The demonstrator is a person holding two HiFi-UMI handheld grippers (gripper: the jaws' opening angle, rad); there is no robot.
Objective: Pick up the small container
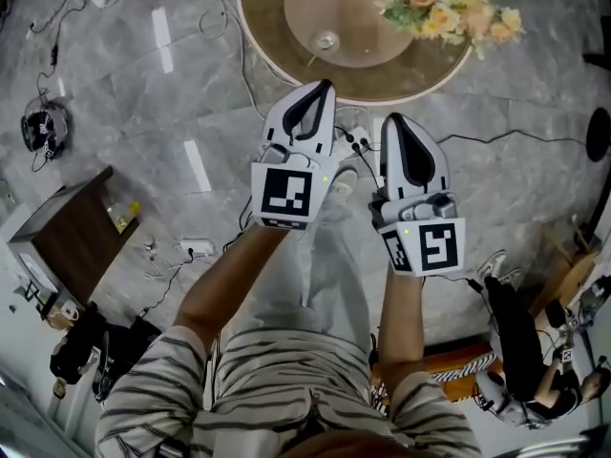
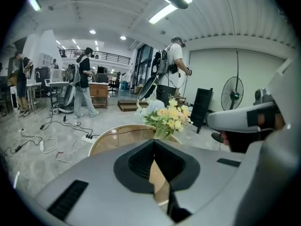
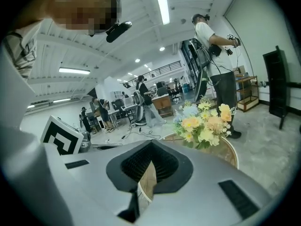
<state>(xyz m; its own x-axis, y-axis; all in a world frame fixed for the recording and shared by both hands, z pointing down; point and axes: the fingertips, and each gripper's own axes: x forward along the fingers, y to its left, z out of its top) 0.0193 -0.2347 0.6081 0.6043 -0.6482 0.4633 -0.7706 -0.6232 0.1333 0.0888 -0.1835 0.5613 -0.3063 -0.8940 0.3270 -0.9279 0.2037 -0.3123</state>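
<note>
A small clear container [image 1: 326, 40] stands near the middle of the round wooden table [image 1: 277, 41], beside a bouquet of yellow and peach flowers [image 1: 449, 8]. I hold both grippers side by side short of the table's near edge, above the floor. My left gripper [image 1: 325, 88] is shut and holds nothing; its tip reaches the table's rim. My right gripper [image 1: 394, 122] is shut too, a little further back. In the left gripper view the shut jaws [image 2: 154, 143] point at the table [image 2: 113, 136] and flowers [image 2: 167, 117]. The right gripper view shows shut jaws [image 3: 150, 145] and the flowers [image 3: 204, 124]. The container is hidden in both gripper views.
Cables and a power strip [image 1: 351, 141] lie on the marble floor below the table's edge. A dark wooden cabinet [image 1: 72, 232] stands at the left. A person [image 1: 520, 351] is at the lower right. Other people [image 2: 84, 81] and a fan [image 2: 232, 93] stand beyond the table.
</note>
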